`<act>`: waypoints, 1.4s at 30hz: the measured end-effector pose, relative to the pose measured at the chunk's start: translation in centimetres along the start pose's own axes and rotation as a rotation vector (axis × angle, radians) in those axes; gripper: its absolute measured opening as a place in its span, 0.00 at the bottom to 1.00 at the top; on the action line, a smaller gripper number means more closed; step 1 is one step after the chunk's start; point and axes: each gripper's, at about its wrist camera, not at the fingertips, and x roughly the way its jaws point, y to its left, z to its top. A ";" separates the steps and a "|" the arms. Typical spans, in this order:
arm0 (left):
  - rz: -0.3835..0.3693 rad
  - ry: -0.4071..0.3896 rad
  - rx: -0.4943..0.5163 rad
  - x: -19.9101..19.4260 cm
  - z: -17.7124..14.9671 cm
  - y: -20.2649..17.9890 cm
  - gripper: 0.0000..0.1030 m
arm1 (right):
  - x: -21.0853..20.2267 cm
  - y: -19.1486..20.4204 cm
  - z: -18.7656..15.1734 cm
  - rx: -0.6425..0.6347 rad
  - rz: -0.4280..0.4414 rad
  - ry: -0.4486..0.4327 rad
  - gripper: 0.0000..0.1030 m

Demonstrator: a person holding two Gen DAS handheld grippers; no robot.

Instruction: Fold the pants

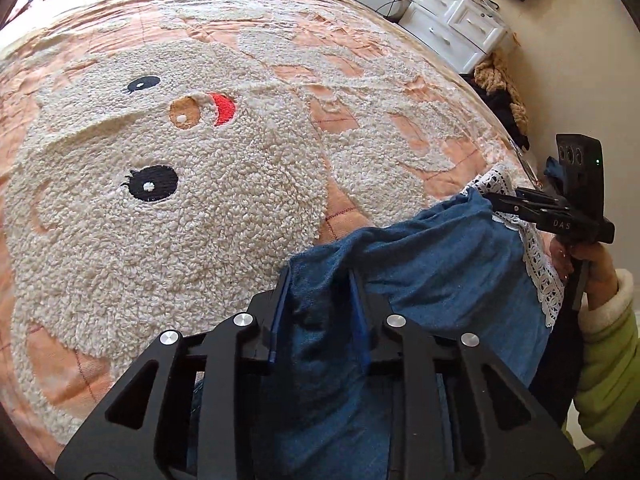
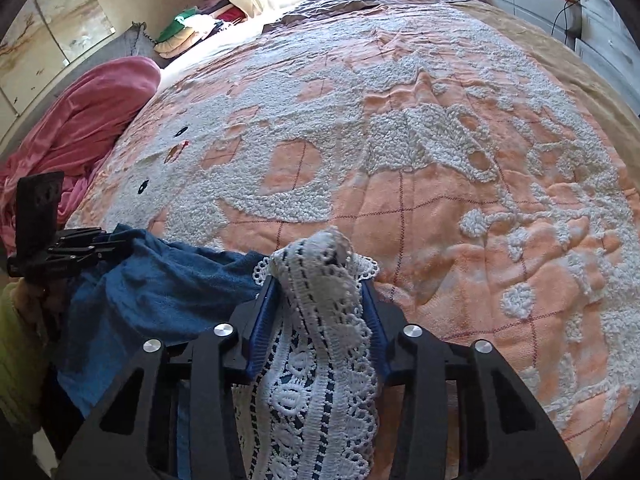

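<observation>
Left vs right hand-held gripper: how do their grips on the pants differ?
The left hand-held gripper is clamped on plain blue denim of the pants; the right hand-held gripper is clamped on the white lace trim. Left sits over the bear face; right over the lettered part of the blanket. Both are shut on the same garment edge.

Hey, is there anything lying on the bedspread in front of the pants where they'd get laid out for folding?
Nothing visible is. The left gripper and right gripper each grip the blue pants at the bed's near edge, and the peach bedspread ahead lies bare. The pink blanket sits off to the far left side.
</observation>
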 end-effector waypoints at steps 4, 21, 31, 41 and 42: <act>0.019 -0.040 0.011 -0.8 0.2 -0.6 0.02 | -1.7 1.2 -0.2 -0.037 0.012 -0.068 0.21; 0.202 -0.103 0.060 0.8 1.4 -0.7 0.11 | 1.8 0.8 2.7 -0.163 -0.250 -0.073 0.37; 0.274 -0.228 -0.096 -9.7 -1.4 0.3 0.54 | -8.8 0.0 -2.7 0.064 -0.086 -0.252 0.63; 0.399 -0.328 -0.308 -18.7 -16.4 -0.2 0.66 | -10.2 1.3 -10.0 0.140 -0.070 -0.157 0.63; 0.413 -0.331 -0.348 -19.3 -17.7 0.6 0.66 | -9.9 1.1 -10.2 0.154 -0.070 -0.152 0.63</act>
